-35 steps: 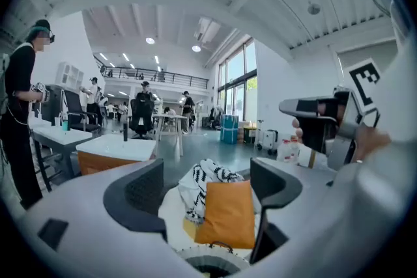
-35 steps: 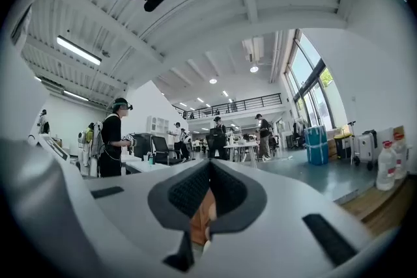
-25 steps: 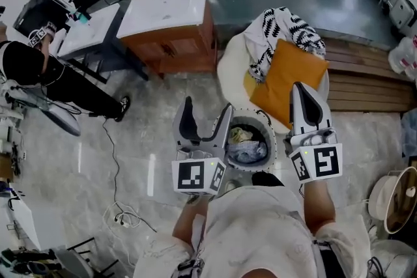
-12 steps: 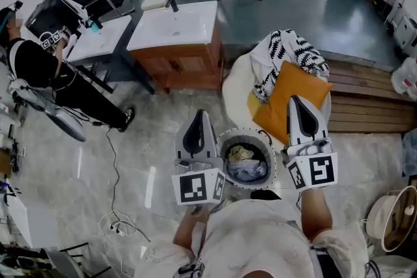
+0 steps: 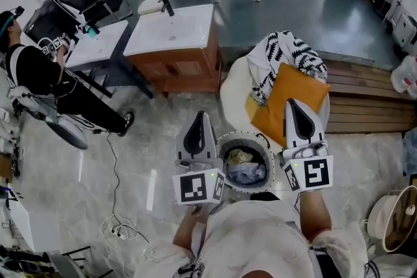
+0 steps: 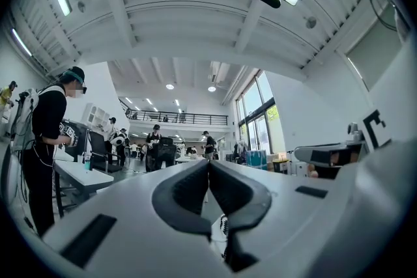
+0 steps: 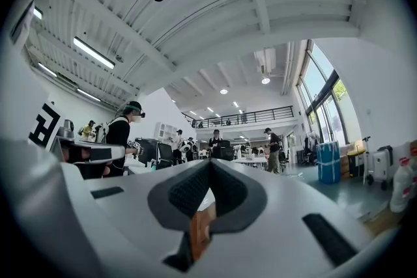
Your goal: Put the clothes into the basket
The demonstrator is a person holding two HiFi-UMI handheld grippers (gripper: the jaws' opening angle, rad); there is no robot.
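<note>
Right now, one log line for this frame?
left gripper: shut, empty | right gripper: shut, empty | basket: clothes inside, between grippers | black-and-white garment: outside basket

Left gripper [image 5: 199,131] and right gripper [image 5: 300,122] are held side by side, roughly level, jaws closed, nothing gripped.

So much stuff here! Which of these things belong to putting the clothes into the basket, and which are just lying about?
For the job: basket; clothes lying in it; probably the black-and-white patterned cloth beyond it.
Just lying about: orange cushion; washbasin cabinet; wooden steps.
</note>
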